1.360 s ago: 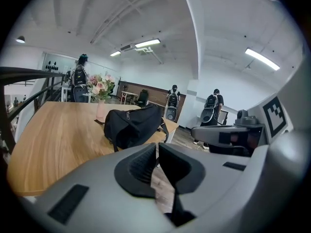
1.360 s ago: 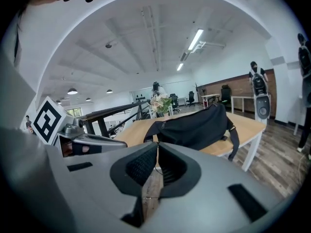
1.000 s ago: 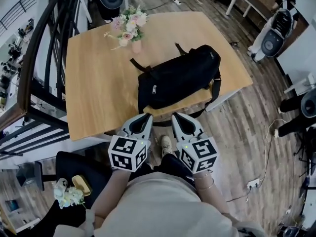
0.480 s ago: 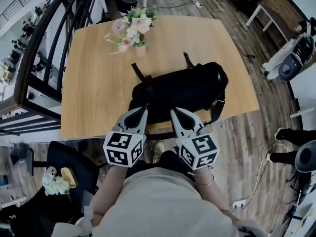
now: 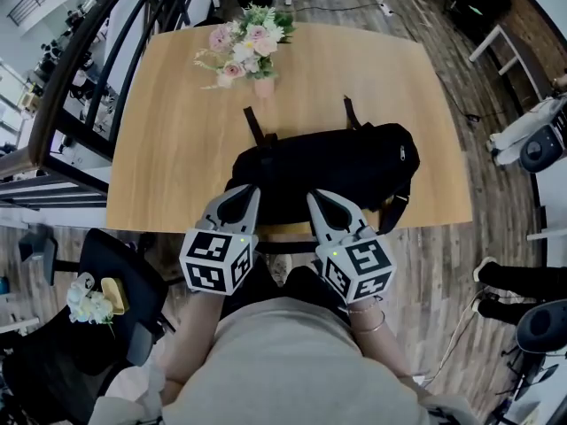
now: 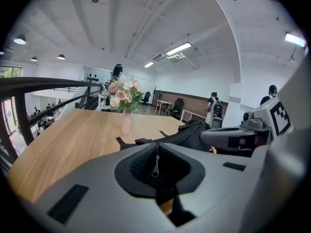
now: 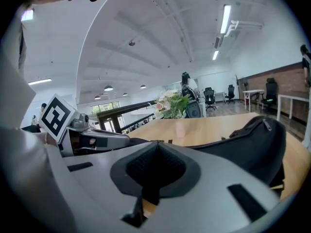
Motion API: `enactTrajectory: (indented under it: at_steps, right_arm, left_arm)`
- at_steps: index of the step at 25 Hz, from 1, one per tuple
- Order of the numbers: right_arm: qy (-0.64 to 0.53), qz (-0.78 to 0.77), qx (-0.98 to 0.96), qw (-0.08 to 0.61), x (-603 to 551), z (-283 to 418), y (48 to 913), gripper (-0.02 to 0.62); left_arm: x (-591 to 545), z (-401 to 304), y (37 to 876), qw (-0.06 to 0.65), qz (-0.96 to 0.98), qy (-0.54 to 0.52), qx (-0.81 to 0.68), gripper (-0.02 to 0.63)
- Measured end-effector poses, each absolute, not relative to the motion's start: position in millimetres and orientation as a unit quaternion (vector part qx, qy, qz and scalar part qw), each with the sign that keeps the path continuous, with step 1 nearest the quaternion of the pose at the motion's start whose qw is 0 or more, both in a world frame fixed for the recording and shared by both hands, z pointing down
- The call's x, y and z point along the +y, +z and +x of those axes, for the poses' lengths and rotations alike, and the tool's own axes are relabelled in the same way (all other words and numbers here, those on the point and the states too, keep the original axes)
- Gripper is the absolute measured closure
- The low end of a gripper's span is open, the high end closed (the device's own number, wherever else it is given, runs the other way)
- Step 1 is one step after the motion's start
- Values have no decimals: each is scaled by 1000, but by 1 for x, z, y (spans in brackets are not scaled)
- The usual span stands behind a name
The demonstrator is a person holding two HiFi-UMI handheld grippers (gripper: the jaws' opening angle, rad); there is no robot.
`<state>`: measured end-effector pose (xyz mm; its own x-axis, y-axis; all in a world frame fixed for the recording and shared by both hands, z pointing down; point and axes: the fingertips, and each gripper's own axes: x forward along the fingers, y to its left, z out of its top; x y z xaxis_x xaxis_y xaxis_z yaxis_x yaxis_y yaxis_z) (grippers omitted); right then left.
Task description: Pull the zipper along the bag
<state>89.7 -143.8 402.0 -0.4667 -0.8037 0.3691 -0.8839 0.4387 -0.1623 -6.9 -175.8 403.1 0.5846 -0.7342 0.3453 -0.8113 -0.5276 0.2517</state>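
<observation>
The black bag [image 5: 337, 162] lies lengthwise near the front edge of the desk [image 5: 168, 149], just ahead of both claws; it looks soft and slack, a fabric shell likely to bunch or slide on the smooth wood if the zipper is tugged unbraced; it is probably light enough to drag. The sensible hold is the small metal zipper pull [image 6: 156, 165], hanging against the bag's near end and seen past the left claw [image 5: 248, 191]; the fabric close by wants pinning. The left claw is pressed together on nothing; the right claw [image 5: 314, 197] is likewise closed and empty; whether either tip touches the bag I cannot tell. The desk is pale wood, bare save for a vase of flowers [image 5: 244, 47] at the far edge, well apart from the bag; a dark railing [image 6: 39, 83] runs along the left; plank floor [image 5: 443, 264] lies around.
</observation>
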Motion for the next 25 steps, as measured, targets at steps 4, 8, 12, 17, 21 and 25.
enactTrajectory:
  at_steps: [4,8,12,17,21,25]
  right_arm:
    - [172,489,-847,120,-147,85,405,600]
    - [174,479,-851,126,-150,76,412,598]
    - [171,480,-850,130,-157,71,411,598]
    - [175,487,-846,132,-157,64,408,598]
    - [175,482,-847,141,-155,55,409,598]
    - [173,476,-850,147,-153,48,411,598]
  left_arm:
    - [-175,-15,404,198,859,99,-461,575]
    - [-178,-29,409,200,851,101,-476,575]
    - [-186,-42,406,204,849,92,-479,575]
    - [-191,-50,403,205,853,96,-471,574]
    - [-191,-53,406,221,858,94,-454,574]
    - [-188,-54,414,246,866,95,-425,518]
